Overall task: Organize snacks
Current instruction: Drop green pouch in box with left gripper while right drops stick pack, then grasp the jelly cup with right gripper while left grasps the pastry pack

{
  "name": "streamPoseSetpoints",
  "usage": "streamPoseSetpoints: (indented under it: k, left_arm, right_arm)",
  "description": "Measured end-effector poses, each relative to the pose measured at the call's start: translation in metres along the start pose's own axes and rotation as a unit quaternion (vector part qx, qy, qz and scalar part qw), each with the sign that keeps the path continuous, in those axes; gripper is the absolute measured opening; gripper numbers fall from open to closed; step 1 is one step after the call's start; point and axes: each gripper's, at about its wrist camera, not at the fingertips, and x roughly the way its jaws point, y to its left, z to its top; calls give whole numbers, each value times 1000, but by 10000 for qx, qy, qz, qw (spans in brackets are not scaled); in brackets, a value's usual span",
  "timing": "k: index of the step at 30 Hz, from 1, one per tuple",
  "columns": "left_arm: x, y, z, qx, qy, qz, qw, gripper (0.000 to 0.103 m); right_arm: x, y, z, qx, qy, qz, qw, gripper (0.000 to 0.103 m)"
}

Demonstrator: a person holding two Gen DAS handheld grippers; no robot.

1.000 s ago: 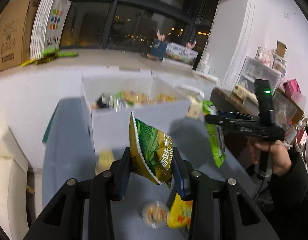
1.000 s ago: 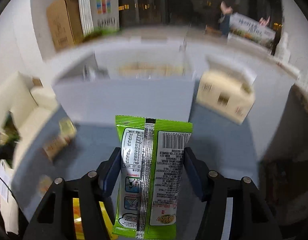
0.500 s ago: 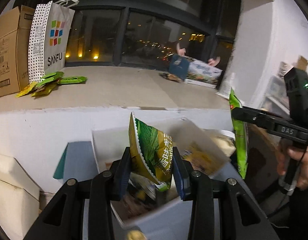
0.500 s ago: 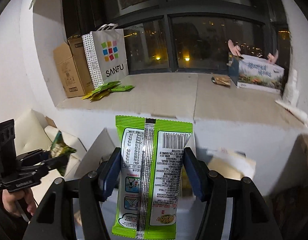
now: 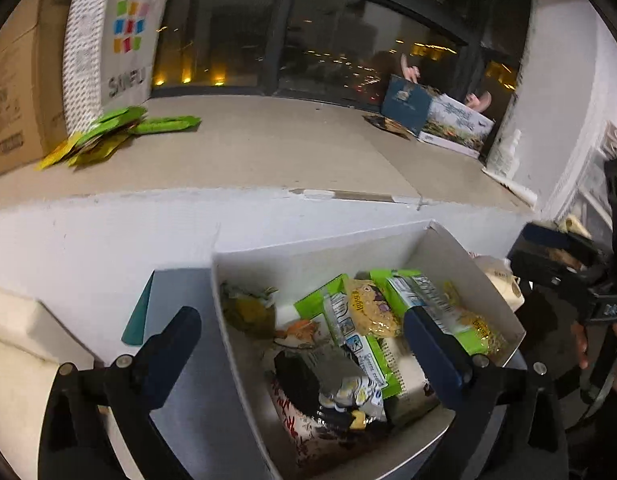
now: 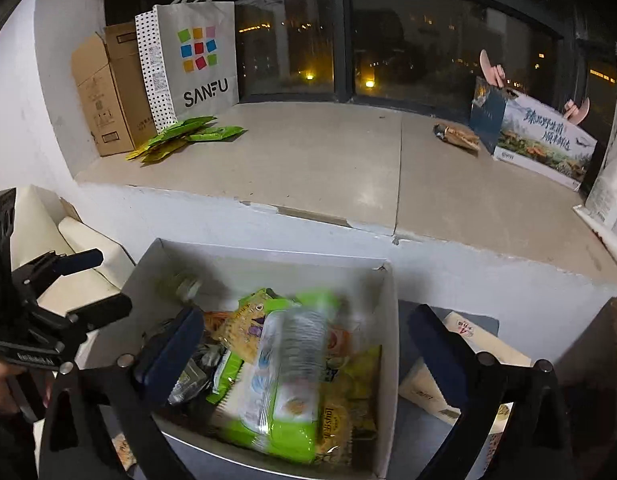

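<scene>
A white open box [image 5: 508, 316] [image 6: 390, 320] holds several snack packets. My left gripper [image 5: 304, 340] is open and empty above the box's left part. My right gripper [image 6: 304, 340] is open and empty above the box. A light green packet [image 6: 288, 368], blurred by motion, lies on the pile right under it. A dark green leafy bag [image 5: 248, 310] lies at the box's far left corner. The right gripper also shows at the right edge of the left wrist view [image 5: 564, 264], and the left gripper at the left edge of the right wrist view [image 6: 76, 280].
The box stands on a grey table [image 5: 200, 412] against a white ledge [image 6: 348, 160]. On the ledge are a cardboard box [image 6: 104, 88], a SANFU bag [image 6: 192, 56], green packets [image 6: 184, 134] and a printed carton [image 6: 540, 136]. A beige carton [image 6: 460, 356] lies right of the box.
Both grippers have opened. The dark green bag has left my left gripper and the light green packet has left my right gripper; both now lie in the box.
</scene>
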Motion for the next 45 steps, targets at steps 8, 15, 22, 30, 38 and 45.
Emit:
streamPoseSetpoints:
  k: [8, 15, 22, 30, 38, 45]
  left_arm:
    - [-64, 0, -29, -31, -451, -122, 9989, 103]
    - [-130, -17, -95, 187, -659, -231, 9974, 103]
    - [-163, -17, -153, 163, -572, -179, 9981, 103]
    - [-189, -6, -179, -57, -659, -201, 9976, 103]
    - [-197, 12, -200, -221, -551, -201, 9980, 103]
    - [-187, 25, -216, -334, -322, -172, 9988, 103]
  right_arm:
    - [-57, 9, -30, -143, -440, 358, 9983, 103]
    - [-108, 29, -103, -260, -635, 814, 9943, 103]
    - [-126, 49, -173, -136, -478, 1078, 9929, 103]
    - [-93, 80, -185, -61, -102, 1441, 9895, 103]
    - [-4, 134, -164, -89, 712, 1806, 9809, 103]
    - [67, 167, -155, -138, 1265, 1773, 9759, 99]
